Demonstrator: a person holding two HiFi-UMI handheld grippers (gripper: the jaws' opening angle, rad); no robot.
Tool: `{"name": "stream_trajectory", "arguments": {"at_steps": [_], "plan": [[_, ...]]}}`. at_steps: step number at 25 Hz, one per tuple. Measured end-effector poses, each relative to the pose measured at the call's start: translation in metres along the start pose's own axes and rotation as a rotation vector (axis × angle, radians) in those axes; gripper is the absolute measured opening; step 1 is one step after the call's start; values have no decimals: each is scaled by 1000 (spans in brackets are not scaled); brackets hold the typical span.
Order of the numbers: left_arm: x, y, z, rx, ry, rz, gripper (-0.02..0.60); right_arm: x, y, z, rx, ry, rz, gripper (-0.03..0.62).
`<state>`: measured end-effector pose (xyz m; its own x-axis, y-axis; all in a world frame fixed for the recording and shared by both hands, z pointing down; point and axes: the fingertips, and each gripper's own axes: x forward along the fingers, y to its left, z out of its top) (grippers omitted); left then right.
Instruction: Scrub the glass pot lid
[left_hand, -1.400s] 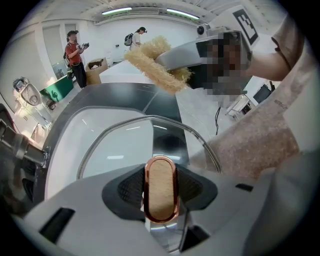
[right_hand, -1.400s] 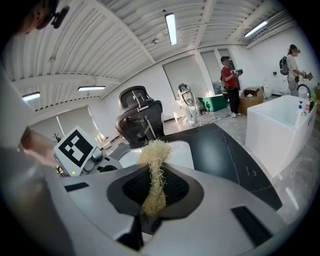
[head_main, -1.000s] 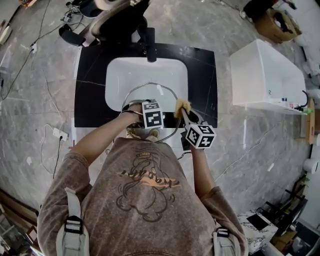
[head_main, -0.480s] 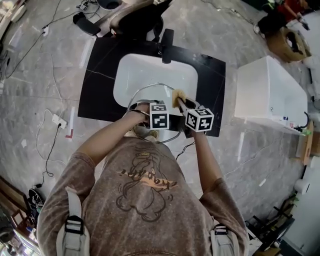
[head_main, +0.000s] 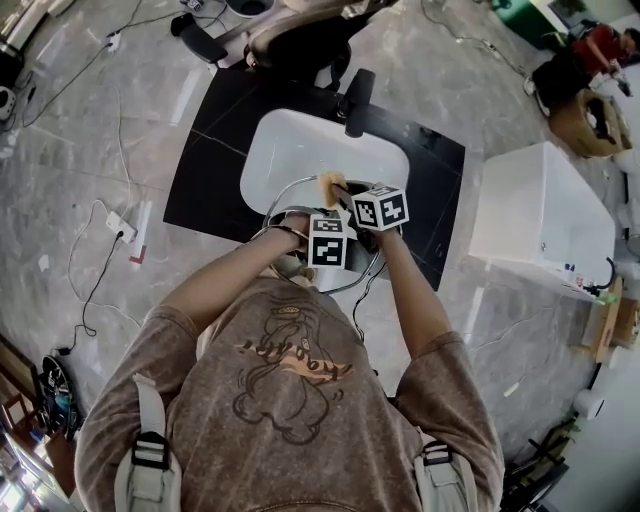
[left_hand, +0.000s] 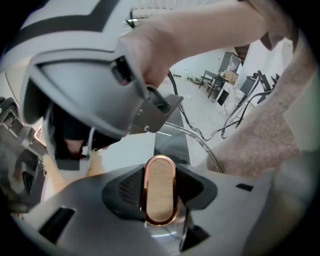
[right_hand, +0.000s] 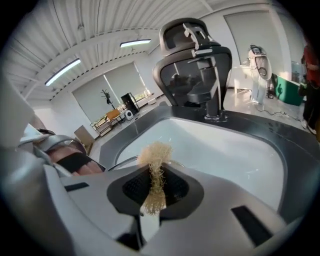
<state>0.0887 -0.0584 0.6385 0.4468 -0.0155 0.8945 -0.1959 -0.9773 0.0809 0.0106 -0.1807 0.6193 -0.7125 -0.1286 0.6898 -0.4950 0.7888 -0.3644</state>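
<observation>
The glass pot lid (head_main: 288, 200) is held over the front edge of a white sink (head_main: 290, 140), with the left gripper's (left_hand: 160, 200) jaws clamped on its copper-rimmed knob (left_hand: 160, 185). The right gripper (right_hand: 156, 189) pinches a straw-coloured scrubber (right_hand: 155, 152) near the rim, though contact is unclear. From above, the 2 grippers cover most of the glass.

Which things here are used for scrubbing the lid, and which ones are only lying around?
In use: glass pot lid, held by the left gripper; fibre scrubber, in the right gripper; white sink.

Lying about: office chair; white box; power strip on the floor.
</observation>
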Motion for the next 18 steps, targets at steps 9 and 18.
{"name": "stream_trajectory", "arguments": {"at_steps": [9,18], "plan": [[0,-2,0,-4,-7,8,179,37,37,1,-62,138,156,49],[0,0,2,-24,-16,3,179,44,38,-7,-103,227,202,48]]}}
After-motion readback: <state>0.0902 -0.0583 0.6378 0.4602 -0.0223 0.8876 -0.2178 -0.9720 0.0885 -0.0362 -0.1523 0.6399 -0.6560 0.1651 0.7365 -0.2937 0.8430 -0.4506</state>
